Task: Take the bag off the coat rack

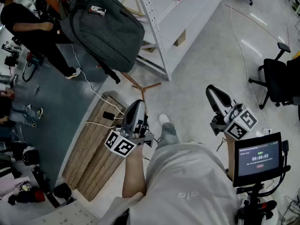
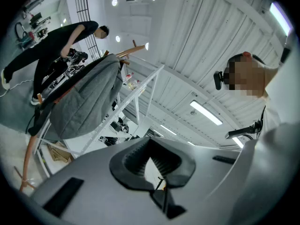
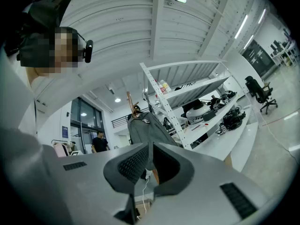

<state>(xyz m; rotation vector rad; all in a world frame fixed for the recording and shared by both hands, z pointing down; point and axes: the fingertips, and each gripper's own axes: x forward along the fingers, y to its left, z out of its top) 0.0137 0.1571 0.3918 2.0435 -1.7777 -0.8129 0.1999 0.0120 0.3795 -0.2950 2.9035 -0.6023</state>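
1. Both tongs are pressed together and carry nothing. The left tongs (image 1: 136, 106) and right tongs (image 1: 212, 91) hang low in front of me, well apart from the grey bag (image 1: 104, 28), which hangs high on the coat rack (image 1: 141, 85) ahead to my left.
2. I judge the step in hand to be the approach. I should raise both tongs, spread them before arriving, and aim for the top handle or a strap, not the slack body.
3. I'd lift the loop clear of its peg before pulling away, or the rack may tip toward the white shelf frame (image 1: 154, 29) just beside it.
4. I cannot make out which peg bears the bag. The head view cuts off the rack's top, and both gripper views show it small.
5. A white cable (image 1: 89, 85) on the floor near the rack's feet is worth stepping round.
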